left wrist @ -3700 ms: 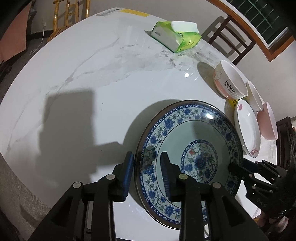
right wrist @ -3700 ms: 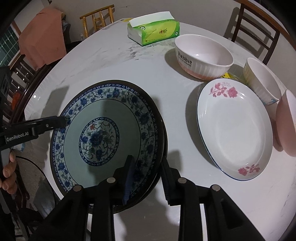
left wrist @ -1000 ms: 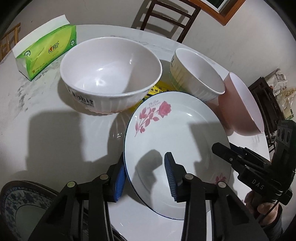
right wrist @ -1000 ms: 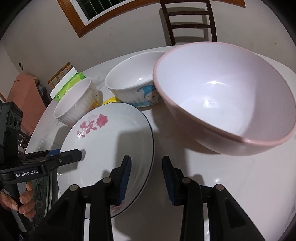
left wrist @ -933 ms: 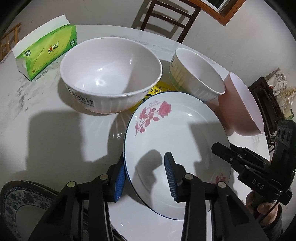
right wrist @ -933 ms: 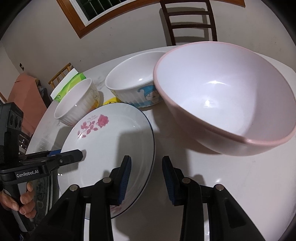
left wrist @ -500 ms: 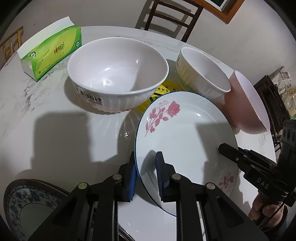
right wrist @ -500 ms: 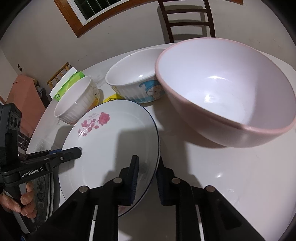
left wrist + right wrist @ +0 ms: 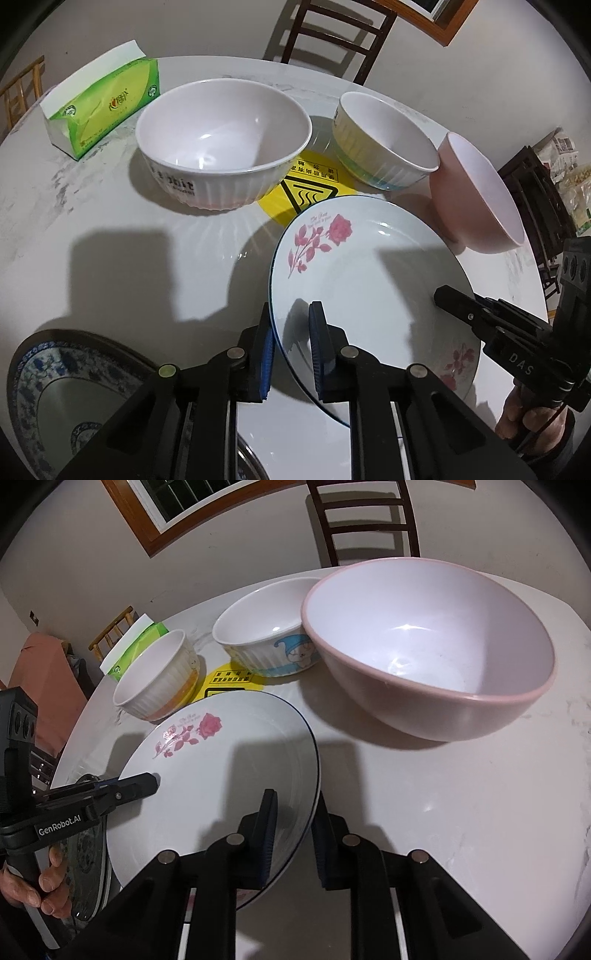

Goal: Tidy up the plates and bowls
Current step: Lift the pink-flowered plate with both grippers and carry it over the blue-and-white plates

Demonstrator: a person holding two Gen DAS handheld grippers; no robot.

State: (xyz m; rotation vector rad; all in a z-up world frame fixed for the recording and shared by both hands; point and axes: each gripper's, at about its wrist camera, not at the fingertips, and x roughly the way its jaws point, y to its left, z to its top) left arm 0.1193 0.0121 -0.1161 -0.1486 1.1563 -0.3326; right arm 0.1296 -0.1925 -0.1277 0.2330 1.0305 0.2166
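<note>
The rose plate (image 9: 373, 291) lies on the white table (image 9: 110, 236), in front of three bowls; the big white bowl (image 9: 221, 136) is behind it to the left, the small ribbed bowl (image 9: 384, 144) is behind it in the middle, and the pink bowl (image 9: 476, 195) is just beside it on the right; a blue flower plate (image 9: 70, 398) sits near its left side, close to the table edge.

The left gripper (image 9: 291, 350) is closed tight on the plate's near left rim, one pad on top and one under; the right gripper (image 9: 291, 834) pinches the rim on the other side the same way.

The plate looks hard, smooth and shiny, so I think it could slip; it could also crack or chip if it drops or bumps a bowl. It is wide and thin, so the rim is the best place to hold; two holds on opposite sides should keep it flat. A yellow sticker (image 9: 306, 184) peeks out behind the plate; the green tissue pack (image 9: 103, 110) is far back on the left.
</note>
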